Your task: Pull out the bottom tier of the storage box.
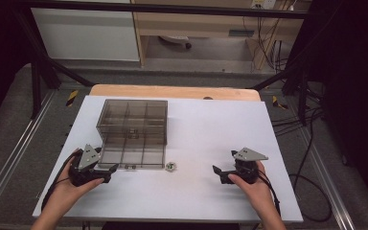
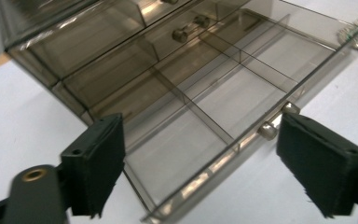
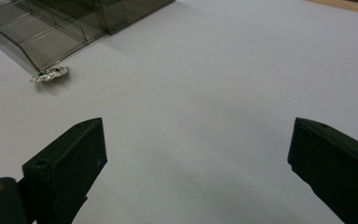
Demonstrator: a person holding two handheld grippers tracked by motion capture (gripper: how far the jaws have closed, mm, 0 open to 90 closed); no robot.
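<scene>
- The left gripper sits at the lower left of the high view, held in the person's left hand; its jaws point right toward the front of the pulled-out drawer, and at that size it is hard to tell whether they touch it.
- In the left gripper view the left gripper is released, jaws standing wide. The drawer's front edge lies between them with a gap on each side, and the pads press on nothing.
- The drawer's two small metal knobs sit just beside the right-hand jaw in that view; whether they touch it is unclear.
- The smoky clear box stands left of centre on the white table, its bottom drawer drawn out toward the person. What lies in the upper compartments is too dim to make out.
- A small shiny object lies on the table just right of the drawer's front corner; it is too small to identify, and it is cut off at the upper right edge of the left gripper view.
- The right gripper at the lower right of the high view is released and holds nothing; it hovers over bare table, well apart from the box.
- No readable writing or labels.
</scene>
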